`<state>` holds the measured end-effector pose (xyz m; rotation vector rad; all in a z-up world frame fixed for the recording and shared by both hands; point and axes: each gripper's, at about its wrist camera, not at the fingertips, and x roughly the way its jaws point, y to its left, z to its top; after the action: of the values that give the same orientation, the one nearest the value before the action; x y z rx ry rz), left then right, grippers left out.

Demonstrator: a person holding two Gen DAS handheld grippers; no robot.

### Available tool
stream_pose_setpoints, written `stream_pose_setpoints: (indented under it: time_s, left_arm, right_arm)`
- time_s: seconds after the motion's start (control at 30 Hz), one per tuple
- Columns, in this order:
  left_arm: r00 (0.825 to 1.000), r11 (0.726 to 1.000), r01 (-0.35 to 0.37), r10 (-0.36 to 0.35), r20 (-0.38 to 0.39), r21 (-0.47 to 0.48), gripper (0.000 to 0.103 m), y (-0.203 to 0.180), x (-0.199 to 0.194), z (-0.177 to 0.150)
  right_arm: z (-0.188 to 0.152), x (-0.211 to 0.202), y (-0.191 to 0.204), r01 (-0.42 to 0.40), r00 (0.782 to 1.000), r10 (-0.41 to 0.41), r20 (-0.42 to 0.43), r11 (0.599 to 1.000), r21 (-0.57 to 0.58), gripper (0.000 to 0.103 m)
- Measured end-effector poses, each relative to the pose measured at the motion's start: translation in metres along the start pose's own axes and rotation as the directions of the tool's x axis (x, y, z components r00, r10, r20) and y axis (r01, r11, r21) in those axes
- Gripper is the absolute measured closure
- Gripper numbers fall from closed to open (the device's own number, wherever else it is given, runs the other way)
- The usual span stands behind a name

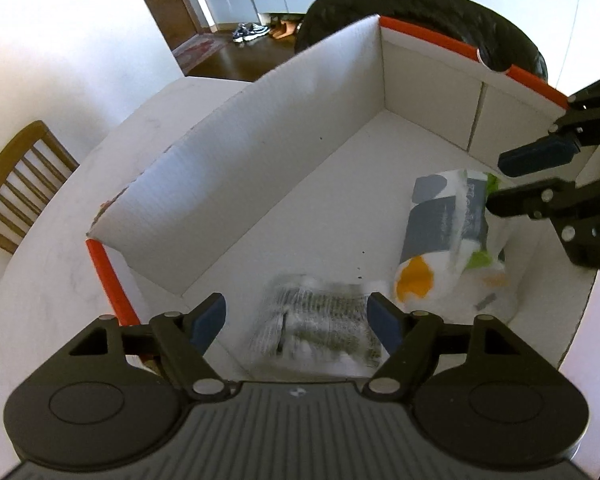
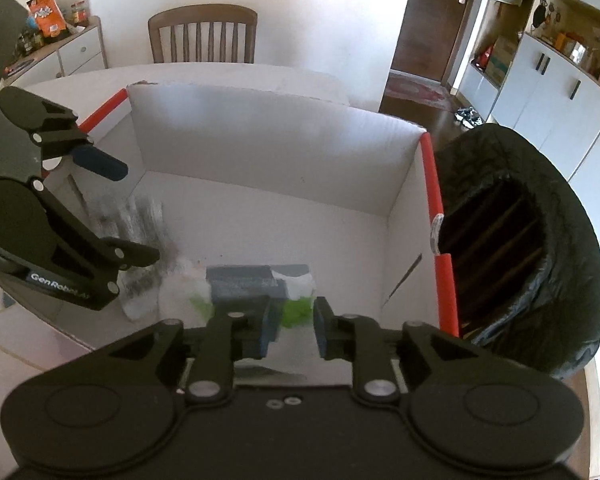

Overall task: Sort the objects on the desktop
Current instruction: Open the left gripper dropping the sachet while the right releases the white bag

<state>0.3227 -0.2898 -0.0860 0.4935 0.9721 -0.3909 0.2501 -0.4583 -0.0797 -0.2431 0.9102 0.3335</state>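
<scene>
Nearest the left gripper (image 1: 296, 322), its blue pads stand spread apart over a silvery printed packet (image 1: 320, 330) that lies blurred on the floor of the white cardboard box (image 1: 236, 184), near the box's near wall; the pads do not press on it. The print on the packet is too smeared to read.

The right gripper (image 2: 294, 330) hangs over the box with its jaws parted a little, and nothing is pinched. Just beyond its tips lies a white plastic pouch (image 1: 448, 236) with grey, orange and green patches. Its long axis runs from the near wall toward the far corner. Its lettering cannot be read.

On the left gripper's side, white writing reads "GenRobot.AI".

The box has red edge strips (image 2: 446, 284) and rests on a white table (image 1: 32, 280). Beyond its far end stands a black-lined bin (image 2: 540, 248), and a wooden chair (image 2: 202, 34) waits by the table.
</scene>
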Motion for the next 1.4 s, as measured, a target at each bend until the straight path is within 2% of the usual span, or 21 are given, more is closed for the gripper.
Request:
stream_pose_setpoints:
  time_s: [0.23, 0.3, 0.6, 0.67, 1.0, 1.1, 1.17, 1.27, 1.4]
  left_arm:
    - [1.0, 0.999, -0.007, 0.009, 0.03, -0.039, 0.026, 0.008, -0.013, -0.005]
    - [0.999, 0.998, 0.002, 0.001, 0.038, -0.068, 0.026, 0.01, -0.019, -0.007]
    - [0.992, 0.981, 0.061, -0.039, 0.122, -0.185, 0.026, 0.02, -0.047, -0.014]
    - [0.99, 0.978, 0.063, -0.036, 0.137, -0.2, 0.021, 0.018, -0.049, -0.015]
    - [0.979, 0.963, 0.112, -0.065, 0.192, -0.245, 0.016, 0.017, -0.066, -0.027]
    - [0.977, 0.963, 0.093, -0.04, 0.207, -0.251, 0.012, 0.017, -0.071, -0.031]
    - [0.975, 0.959, 0.097, -0.038, 0.219, -0.265, 0.004, 0.02, -0.075, -0.033]
    - [0.971, 0.951, 0.112, -0.042, 0.236, -0.289, 0.004, 0.024, -0.083, -0.038]
    - [0.961, 0.939, 0.132, -0.044, 0.271, -0.318, 0.002, 0.028, -0.097, -0.048]
  right_arm:
    - [-0.001, -0.01, 0.001, -0.027, 1.0, 0.027, 0.015, 1.0, 0.015, 0.072]
    - [-0.001, -0.014, 0.0, -0.041, 0.999, 0.04, 0.022, 0.999, 0.023, 0.067]
    - [0.0, -0.03, -0.001, -0.098, 0.993, 0.095, 0.066, 0.994, 0.056, 0.057]
    - [-0.001, -0.032, -0.001, -0.109, 0.992, 0.104, 0.073, 0.992, 0.068, 0.051]
    - [-0.003, -0.043, 0.001, -0.144, 0.983, 0.135, 0.124, 0.987, 0.071, 0.028]
    - [-0.005, -0.047, 0.001, -0.158, 0.98, 0.146, 0.133, 0.984, 0.082, 0.024]
    - [-0.005, -0.048, 0.0, -0.163, 0.979, 0.149, 0.141, 0.982, 0.093, 0.022]
    - [-0.005, -0.052, 0.001, -0.17, 0.975, 0.152, 0.162, 0.98, 0.105, 0.02]
    - [-0.005, -0.06, 0.007, -0.185, 0.967, 0.162, 0.198, 0.977, 0.109, 0.013]
